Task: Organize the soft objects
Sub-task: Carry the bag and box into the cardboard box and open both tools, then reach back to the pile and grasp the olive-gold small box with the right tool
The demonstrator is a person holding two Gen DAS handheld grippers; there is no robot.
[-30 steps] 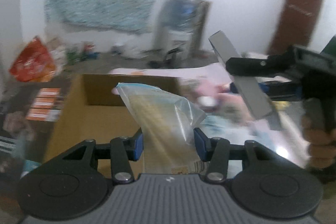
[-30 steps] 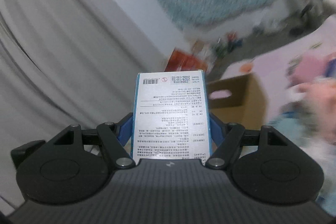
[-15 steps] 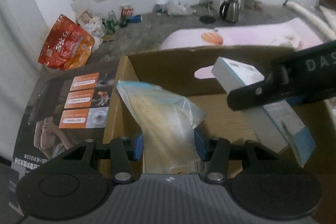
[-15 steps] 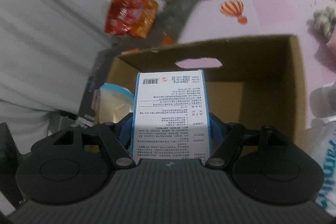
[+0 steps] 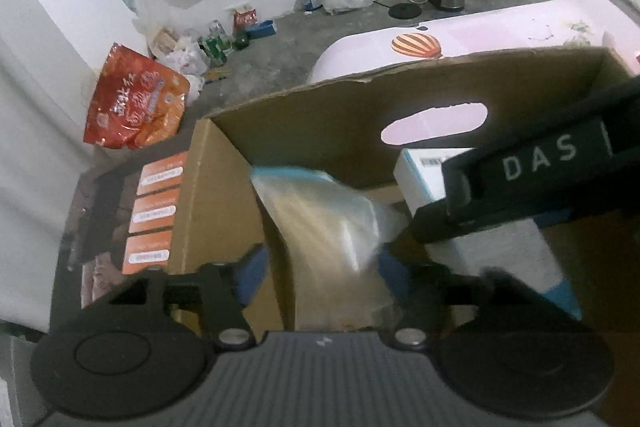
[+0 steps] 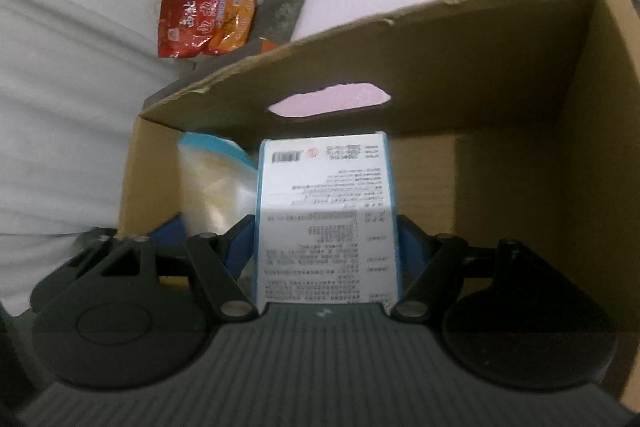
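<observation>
Both claws hang inside a cardboard box [image 6: 580,155], mid drop-off. The left claw [image 5: 322,267] has just been opening; its clear plastic bag [image 5: 332,223] sits loose between spread pads. The right claw [image 6: 326,243] grips a white printed packet [image 6: 326,211]. Next, that grip likely needs releasing.

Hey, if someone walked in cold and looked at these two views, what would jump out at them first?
The open cardboard box fills both views, both grippers poised over it. The right gripper clamps a white printed carton upright over the box's middle, while the left gripper, jaws just opening, has a clear plastic bag loose between its fingers by the left wall. Beyond the box, a red snack bag lies on the floor.
</observation>
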